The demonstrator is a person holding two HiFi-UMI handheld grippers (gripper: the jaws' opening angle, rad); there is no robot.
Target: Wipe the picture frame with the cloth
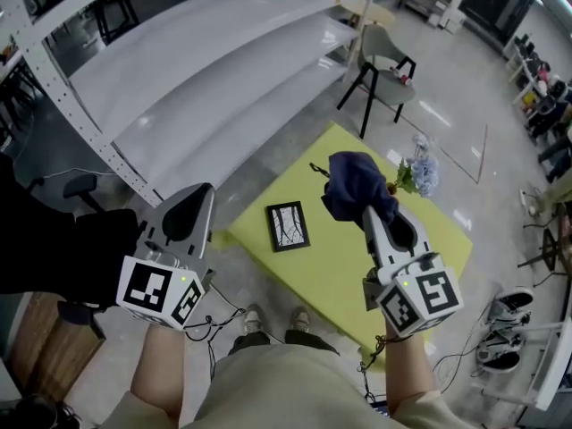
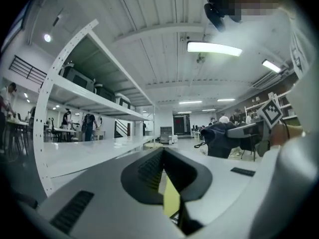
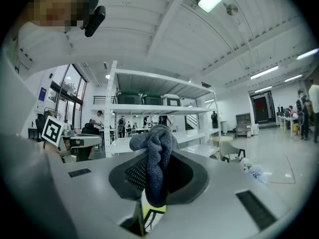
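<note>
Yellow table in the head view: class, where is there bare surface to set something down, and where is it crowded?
Bare: the yellow table between the picture frame and its near edge. Crowded: the far side, with flowers and the cloth held above in the right gripper.

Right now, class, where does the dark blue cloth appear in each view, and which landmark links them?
Head view: cloth right of centre, right of the picture frame.
Left gripper view: dark bundle, middle right.
Right gripper view: centre, clamped between the jaws.
Shared landmark: white shelving rack.
</note>
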